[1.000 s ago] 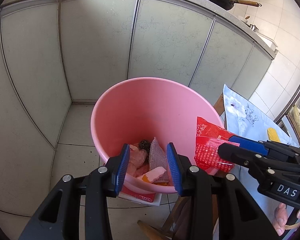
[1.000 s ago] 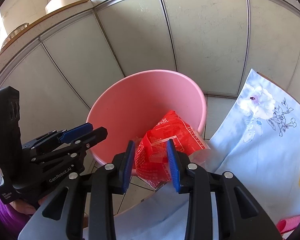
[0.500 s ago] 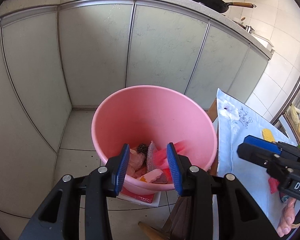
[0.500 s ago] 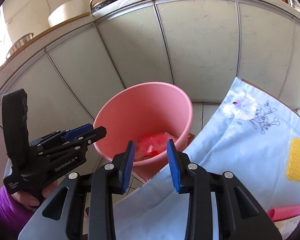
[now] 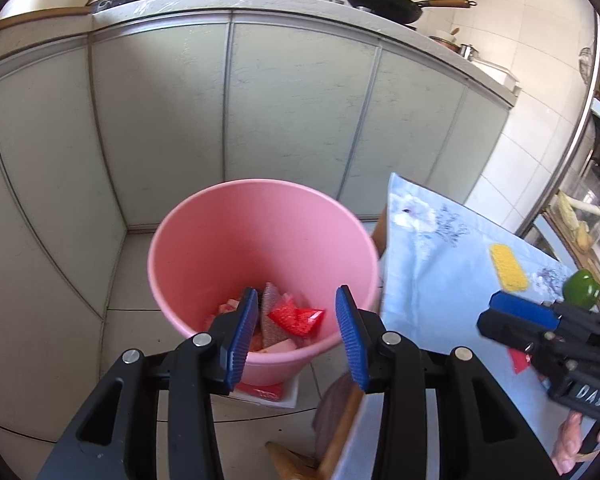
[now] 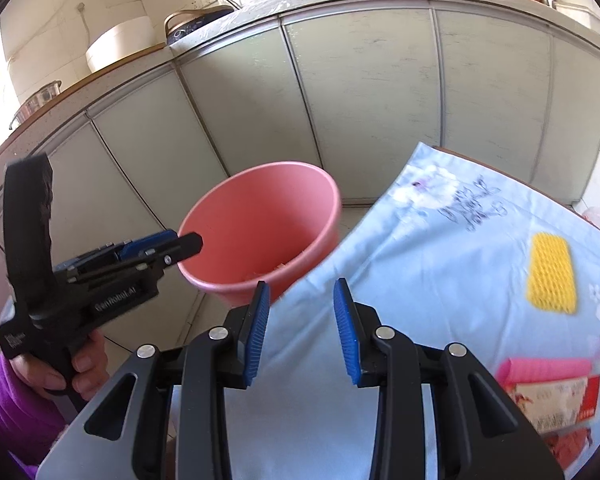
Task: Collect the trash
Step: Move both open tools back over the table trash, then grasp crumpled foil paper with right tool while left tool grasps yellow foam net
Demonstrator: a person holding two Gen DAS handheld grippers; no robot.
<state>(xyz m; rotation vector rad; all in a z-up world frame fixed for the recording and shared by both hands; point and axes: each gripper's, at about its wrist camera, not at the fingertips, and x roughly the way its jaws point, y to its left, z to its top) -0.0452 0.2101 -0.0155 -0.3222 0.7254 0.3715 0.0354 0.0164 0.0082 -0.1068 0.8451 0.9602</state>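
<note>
Left tongs [image 5: 296,334] opening, empty, over bucket [image 5: 260,216] at frame centre; wrapper [image 5: 296,318] inside. Right tongs [image 6: 302,330] apart, empty, over table [image 6: 440,240]. Risk: carton [image 6: 548,396], lower right, slipping from narrow grip.

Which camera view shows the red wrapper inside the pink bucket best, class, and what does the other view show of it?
The left wrist view: it looks down into the pink bucket, so the red wrapper shows lying on the other scraps. The right wrist view sees the bucket from a lower angle; its near wall hides the wrapper.
</note>
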